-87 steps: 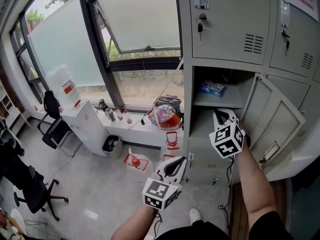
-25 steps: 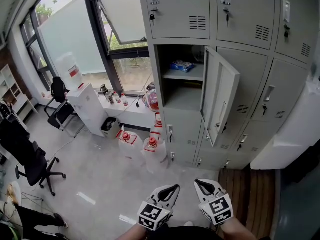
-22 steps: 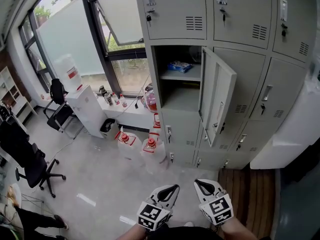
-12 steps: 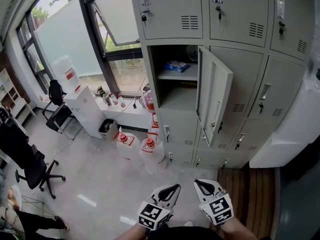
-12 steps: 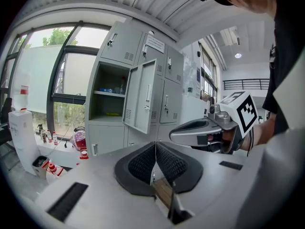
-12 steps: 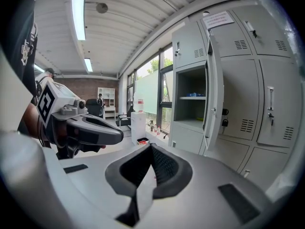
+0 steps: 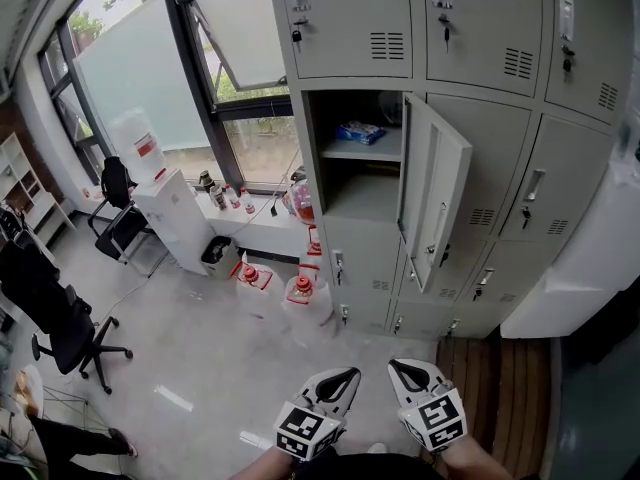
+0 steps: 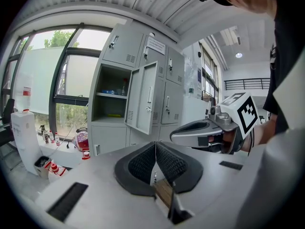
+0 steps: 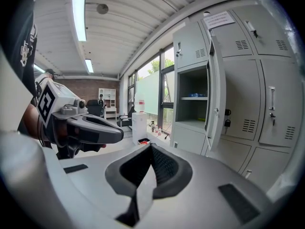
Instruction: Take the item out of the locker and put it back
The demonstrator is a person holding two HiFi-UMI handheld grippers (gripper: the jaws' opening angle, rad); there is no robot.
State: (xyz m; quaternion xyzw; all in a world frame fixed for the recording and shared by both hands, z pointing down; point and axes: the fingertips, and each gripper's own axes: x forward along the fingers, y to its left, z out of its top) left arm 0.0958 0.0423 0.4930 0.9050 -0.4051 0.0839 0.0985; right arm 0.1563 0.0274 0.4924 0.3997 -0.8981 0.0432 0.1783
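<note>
The grey locker [image 7: 355, 183] stands across the room with one compartment open and its door [image 7: 435, 203] swung halfway out. A blue packet [image 7: 360, 131] lies on the shelf inside that compartment. My left gripper [image 7: 340, 378] and right gripper [image 7: 405, 371] hang side by side at the bottom of the head view, far from the locker. Both are shut with nothing between the pads. In the left gripper view the left gripper [image 8: 155, 144] points toward the open locker [image 8: 110, 97]. In the right gripper view the right gripper [image 9: 151, 147] also faces it, the door [image 9: 215, 94] edge-on.
A water dispenser [image 7: 150, 183] stands by the window at left. Red-capped water jugs [image 7: 300, 293] sit on the floor before the locker. Black office chairs [image 7: 50, 308] are at far left. A wooden floor strip [image 7: 490, 378] runs at right.
Seconds ago the right gripper was up at the locker door from close by. Now both grippers hang low, well back from the locker. Over the last second only the head view shifted slightly.
</note>
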